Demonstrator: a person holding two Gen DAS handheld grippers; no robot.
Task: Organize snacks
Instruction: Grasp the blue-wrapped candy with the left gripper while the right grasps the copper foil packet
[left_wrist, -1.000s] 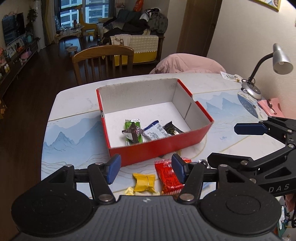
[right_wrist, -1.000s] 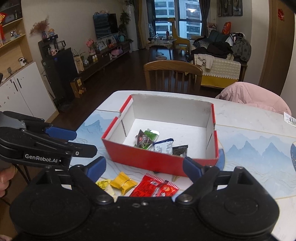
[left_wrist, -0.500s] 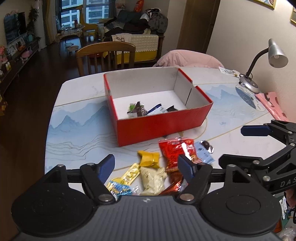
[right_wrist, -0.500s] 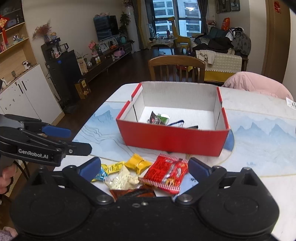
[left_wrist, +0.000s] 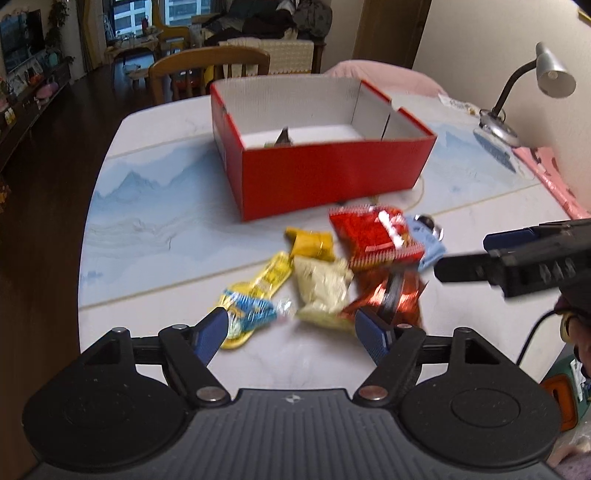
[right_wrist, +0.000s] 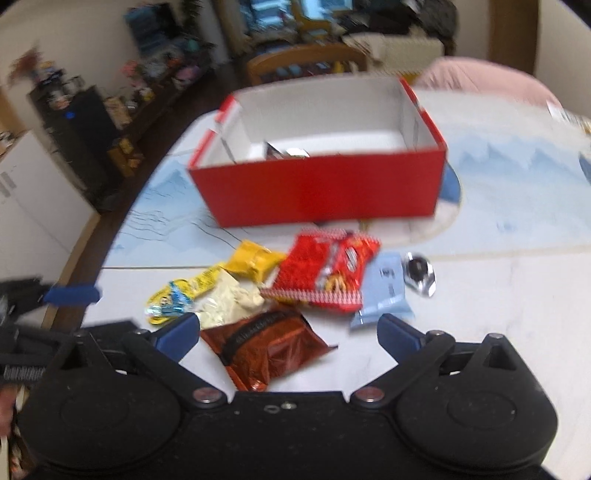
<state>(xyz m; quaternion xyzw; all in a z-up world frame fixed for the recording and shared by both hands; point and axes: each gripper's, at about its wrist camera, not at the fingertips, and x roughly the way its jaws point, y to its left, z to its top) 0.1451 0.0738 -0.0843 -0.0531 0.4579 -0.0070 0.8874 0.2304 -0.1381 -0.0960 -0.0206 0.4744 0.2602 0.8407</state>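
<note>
A red box (left_wrist: 325, 173) with white inside stands on the table and holds a few snacks, mostly hidden by its front wall; it also shows in the right wrist view (right_wrist: 321, 188). Loose snacks lie in front of it: a red packet (left_wrist: 373, 236), a yellow candy (left_wrist: 310, 242), a cream packet (left_wrist: 321, 291), a yellow-blue wrapper (left_wrist: 255, 295), a shiny red-brown packet (right_wrist: 266, 350), a pale blue packet (right_wrist: 384, 291). My left gripper (left_wrist: 295, 334) is open and empty, low over the near snacks. My right gripper (right_wrist: 288, 332) is open and empty, over the red-brown packet.
A desk lamp (left_wrist: 517, 96) stands at the table's right. A pink item (left_wrist: 554, 177) lies along the right edge. A wooden chair (left_wrist: 207, 74) stands behind the table. A small dark foil sweet (right_wrist: 419, 273) lies right of the packets.
Both grippers have pulled back from the box and dropped lower toward the loose snacks. More of the pile is in view. Both stay open.
</note>
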